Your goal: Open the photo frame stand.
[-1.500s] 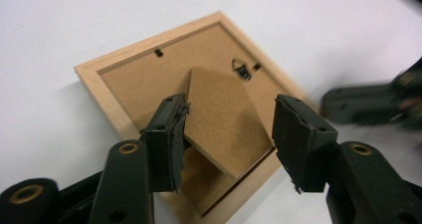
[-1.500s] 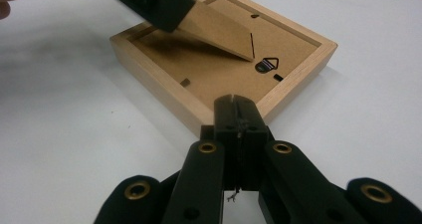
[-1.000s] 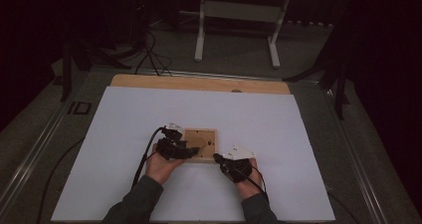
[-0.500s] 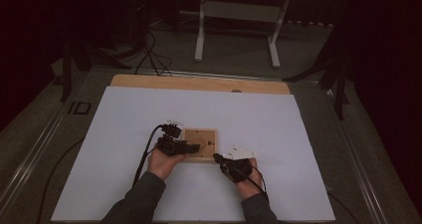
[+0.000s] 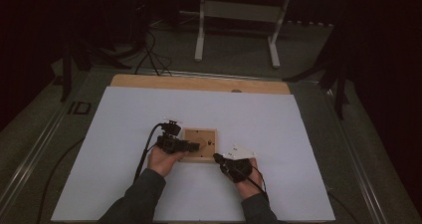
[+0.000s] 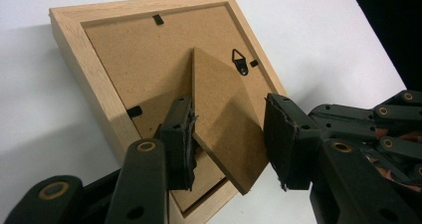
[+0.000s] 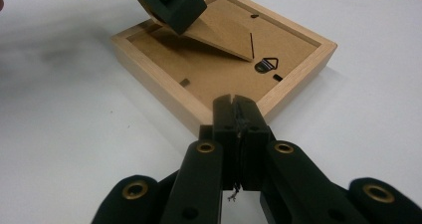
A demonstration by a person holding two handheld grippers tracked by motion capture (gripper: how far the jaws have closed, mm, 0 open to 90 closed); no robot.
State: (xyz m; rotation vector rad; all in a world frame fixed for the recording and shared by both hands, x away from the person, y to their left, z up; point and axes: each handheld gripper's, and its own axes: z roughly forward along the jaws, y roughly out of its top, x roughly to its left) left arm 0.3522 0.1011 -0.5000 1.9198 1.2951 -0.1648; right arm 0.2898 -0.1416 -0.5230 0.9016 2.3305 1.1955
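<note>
The left gripper [image 5: 191,147] reaches over the near-left part of a wooden picture frame [image 5: 199,145] that lies face down on the white sheet [image 5: 298,134] covering the table. In the left gripper view its jaws stand apart and have just been closing, with the frame's cardboard stand flap [image 6: 224,119] lifted up between them. The left jaw sits against the flap's lower left edge, while a gap remains between the flap and the right jaw, so the pads do not yet press on it from both sides. Beyond the jaws the brown backing board [image 6: 144,59] shows a small metal hanger [image 6: 241,60] to the right of the flap's top and black retaining tabs along the frame's inner edge.

To the right, the right gripper [image 5: 217,157] rests with its tips at the frame's near-right corner. In the right gripper view its jaws are closed flat against each other with nothing between them, and the tips [image 7: 238,104] touch the wooden rim [image 7: 298,79] just ahead. Past them the raised flap [image 7: 219,32] slopes up toward the other gripper's jaw [image 7: 169,2].
</note>
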